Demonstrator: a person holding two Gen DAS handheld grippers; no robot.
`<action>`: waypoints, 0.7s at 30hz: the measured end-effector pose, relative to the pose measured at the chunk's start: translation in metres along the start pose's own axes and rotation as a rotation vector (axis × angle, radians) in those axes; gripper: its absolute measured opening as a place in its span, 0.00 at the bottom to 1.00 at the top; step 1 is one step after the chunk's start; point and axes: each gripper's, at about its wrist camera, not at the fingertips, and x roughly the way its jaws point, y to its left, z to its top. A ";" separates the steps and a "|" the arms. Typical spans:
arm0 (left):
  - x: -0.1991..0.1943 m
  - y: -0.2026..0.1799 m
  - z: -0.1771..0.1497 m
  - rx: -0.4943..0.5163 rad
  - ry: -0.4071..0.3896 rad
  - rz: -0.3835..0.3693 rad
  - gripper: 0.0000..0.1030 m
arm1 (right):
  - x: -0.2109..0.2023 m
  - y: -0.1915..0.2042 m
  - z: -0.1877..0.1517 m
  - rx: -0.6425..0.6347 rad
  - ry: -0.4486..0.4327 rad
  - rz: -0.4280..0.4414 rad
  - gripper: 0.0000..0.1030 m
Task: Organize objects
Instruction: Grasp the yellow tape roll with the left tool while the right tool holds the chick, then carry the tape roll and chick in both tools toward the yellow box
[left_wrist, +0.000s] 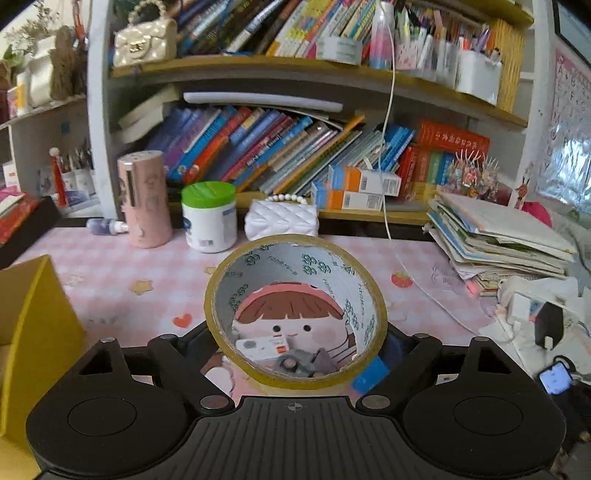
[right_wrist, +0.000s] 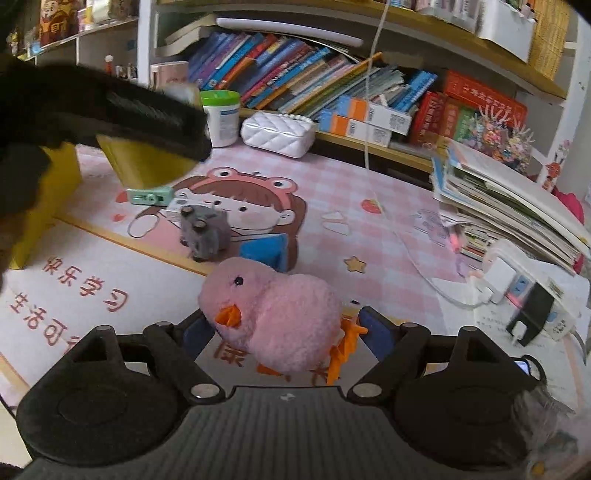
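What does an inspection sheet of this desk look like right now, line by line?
Surface: pink checked desk mat with cartoon print.
Job's things: tape roll; pink plush chick; yellow box.
Clutter: grey toy, green-lidded jar, white quilted purse, paper stack.
Grippers: left hand-held gripper shut on the tape roll; right hand-held gripper shut on the chick.
Cables: white cord hanging from the shelf to a power strip.
Surroundings: bookshelves packed with books.

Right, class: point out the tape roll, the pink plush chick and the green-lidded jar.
tape roll (left_wrist: 295, 380), left wrist view, lower rim
pink plush chick (right_wrist: 291, 321), right wrist view, body
green-lidded jar (left_wrist: 208, 194), left wrist view, lid
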 end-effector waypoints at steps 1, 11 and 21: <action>-0.005 0.002 -0.003 -0.002 0.004 0.002 0.86 | 0.000 0.002 0.000 -0.001 -0.001 0.006 0.80; -0.050 0.044 -0.056 -0.121 0.109 0.036 0.86 | -0.002 0.030 -0.001 -0.034 0.018 0.053 0.80; -0.093 0.084 -0.077 -0.150 0.100 0.034 0.86 | -0.025 0.073 0.005 -0.044 -0.011 0.072 0.80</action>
